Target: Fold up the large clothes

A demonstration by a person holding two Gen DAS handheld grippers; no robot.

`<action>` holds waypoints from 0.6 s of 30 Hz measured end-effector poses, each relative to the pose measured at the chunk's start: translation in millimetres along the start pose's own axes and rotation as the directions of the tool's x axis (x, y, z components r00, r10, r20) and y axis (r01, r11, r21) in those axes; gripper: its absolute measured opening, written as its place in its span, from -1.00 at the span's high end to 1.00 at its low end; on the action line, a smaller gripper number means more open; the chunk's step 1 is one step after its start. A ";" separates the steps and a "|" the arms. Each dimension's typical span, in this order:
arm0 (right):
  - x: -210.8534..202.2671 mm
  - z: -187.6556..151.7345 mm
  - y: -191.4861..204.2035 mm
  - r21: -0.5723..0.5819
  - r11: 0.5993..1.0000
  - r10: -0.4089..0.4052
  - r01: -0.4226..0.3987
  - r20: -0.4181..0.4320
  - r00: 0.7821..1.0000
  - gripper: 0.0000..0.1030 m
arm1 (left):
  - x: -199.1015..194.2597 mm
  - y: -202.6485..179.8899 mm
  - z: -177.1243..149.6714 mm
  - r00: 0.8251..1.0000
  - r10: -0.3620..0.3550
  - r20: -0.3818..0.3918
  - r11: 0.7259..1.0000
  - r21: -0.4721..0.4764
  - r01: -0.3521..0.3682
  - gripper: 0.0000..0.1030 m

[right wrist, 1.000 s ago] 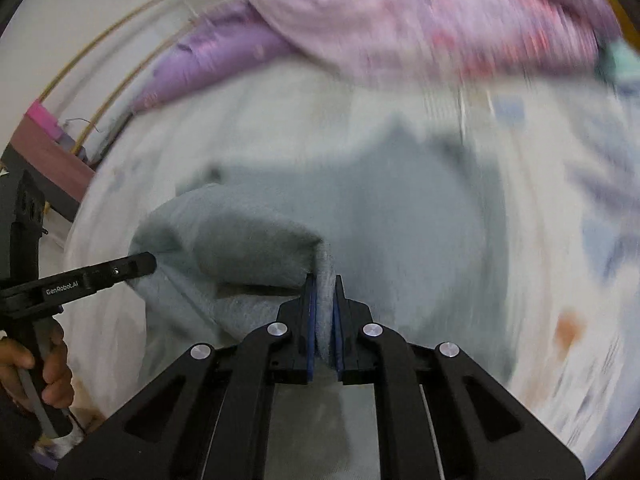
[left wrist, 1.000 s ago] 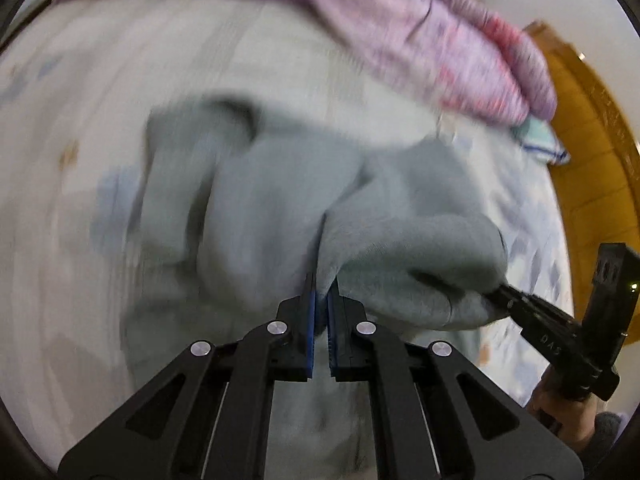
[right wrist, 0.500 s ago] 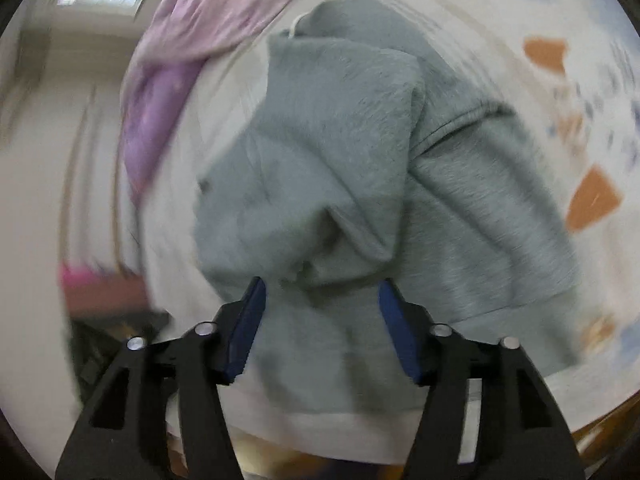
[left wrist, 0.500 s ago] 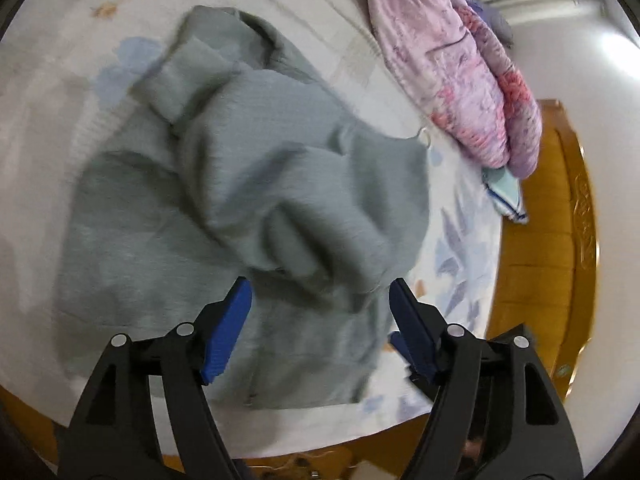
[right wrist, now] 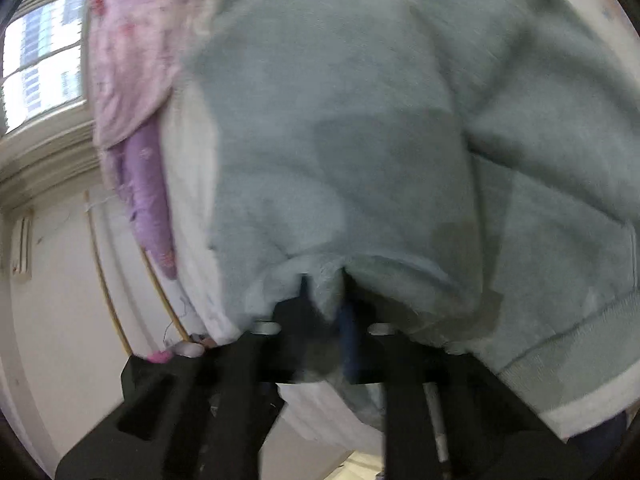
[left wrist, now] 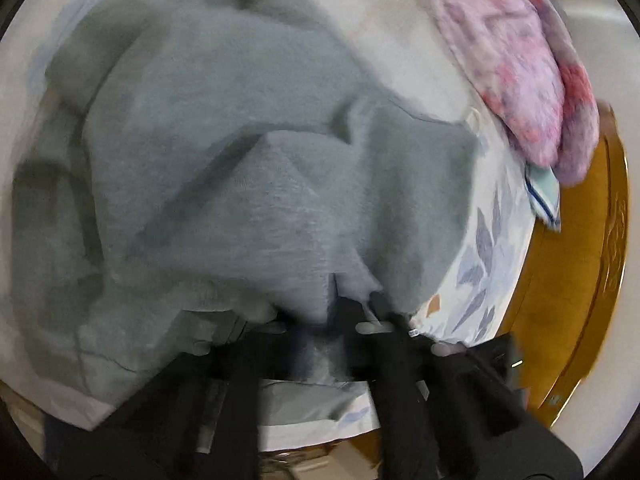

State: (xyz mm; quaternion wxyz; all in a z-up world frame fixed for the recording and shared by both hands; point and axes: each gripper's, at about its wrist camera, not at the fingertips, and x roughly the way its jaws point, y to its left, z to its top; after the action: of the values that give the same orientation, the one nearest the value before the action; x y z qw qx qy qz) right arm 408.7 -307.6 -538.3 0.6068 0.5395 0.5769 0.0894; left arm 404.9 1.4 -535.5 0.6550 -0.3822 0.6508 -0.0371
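two black two-finger grippers sit at the near edge of a large grey fleece sweatshirt (left wrist: 248, 168) that lies rumpled over a white bedsheet with blue leaf print (left wrist: 486, 256). in the left wrist view the left gripper (left wrist: 354, 304) is at the lower centre of the frame, its jaws drawn close together with a fold of the grey fabric bunched between them; the rest of the sweatshirt spreads upward and to the left, filling most of the frame. motion blur softens the fingertips. in the right wrist view the right gripper (right wrist: 324, 300) is at the lower centre, jaws nearly closed on a tuft of the sweatshirt's edge, which pokes down between the blue pads (right wrist: 350, 328). the garment's body rises above it and its ribbed hem (right wrist: 568, 344) runs to the lower right. a pink and purple floral quilt (left wrist: 520, 60) lies in the upper right of the left view, apart from the sweatshirt, and a yellow wooden bed frame (left wrist: 576, 280) curves down the right edge.
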 end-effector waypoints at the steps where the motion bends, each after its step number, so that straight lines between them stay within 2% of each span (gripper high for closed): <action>1: -6.7 -0.3 14.6 -0.068 0.997 0.033 -0.031 0.024 0.999 0.91 | -16.4 -10.2 -1.4 0.997 -0.053 0.056 0.997 0.062 0.050 0.92; 2: -19.7 -2.1 36.8 -0.164 0.981 0.111 -0.101 0.053 0.992 0.91 | -36.9 -20.9 -4.0 0.987 -0.109 0.120 0.988 0.125 0.094 0.92; 3: -34.1 -6.2 56.5 -0.252 0.953 0.193 -0.168 0.078 0.978 0.91 | -58.4 -28.9 -8.2 0.968 -0.179 0.178 0.973 0.177 0.148 0.92; 5: -55.9 -18.2 79.5 -0.373 0.896 0.293 -0.239 0.096 0.951 0.91 | -88.2 -34.2 -19.6 0.918 -0.318 0.237 0.931 0.260 0.256 0.92; 6: -62.7 -25.2 84.1 -0.415 0.867 0.335 -0.275 0.080 0.939 0.91 | -100.1 -34.6 -27.2 0.897 -0.358 0.260 0.911 0.310 0.273 0.92; 7: -63.8 -31.2 82.7 -0.433 0.856 0.340 -0.280 0.066 0.938 0.92 | -108.3 -30.0 -38.1 0.884 -0.375 0.279 0.895 0.358 0.267 0.92; 8: -62.9 -36.0 74.5 -0.437 0.860 0.316 -0.263 0.052 0.947 0.92 | -107.2 -22.9 -45.0 0.887 -0.372 0.275 0.891 0.375 0.257 0.92; 11: -34.9 -50.5 26.7 -0.367 0.919 0.160 -0.141 0.022 0.987 0.92 | -65.8 17.4 -64.9 0.950 -0.229 0.213 0.928 0.342 0.147 0.92; 12: -23.0 -54.8 5.9 -0.334 0.939 0.087 -0.079 0.008 0.996 0.92 | -38.7 38.9 -73.4 0.978 -0.137 0.160 0.950 0.301 0.084 0.92; 13: -9.3 -61.5 -21.4 -0.283 0.959 -0.006 0.002 -0.014 1.000 0.91 | -24.3 50.3 -77.9 0.987 -0.097 0.132 0.957 0.283 0.056 0.92; 15: 7.0 -75.0 -66.9 -0.196 0.976 -0.111 0.099 -0.051 0.993 0.91 | 5.2 72.5 -91.6 0.997 0.004 0.080 0.966 0.259 -0.025 0.92; 18: 11.5 -82.8 -89.0 -0.149 0.980 -0.144 0.134 -0.059 0.988 0.91 | 31.7 91.0 -101.9 0.995 0.101 0.022 0.965 0.243 -0.103 0.91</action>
State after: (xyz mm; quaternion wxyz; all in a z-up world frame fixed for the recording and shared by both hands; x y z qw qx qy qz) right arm 300.6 -289.4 -592.2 0.6288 0.4490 0.6257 0.1072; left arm 279.1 2.2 -597.4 0.7011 -0.2652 0.6569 -0.0811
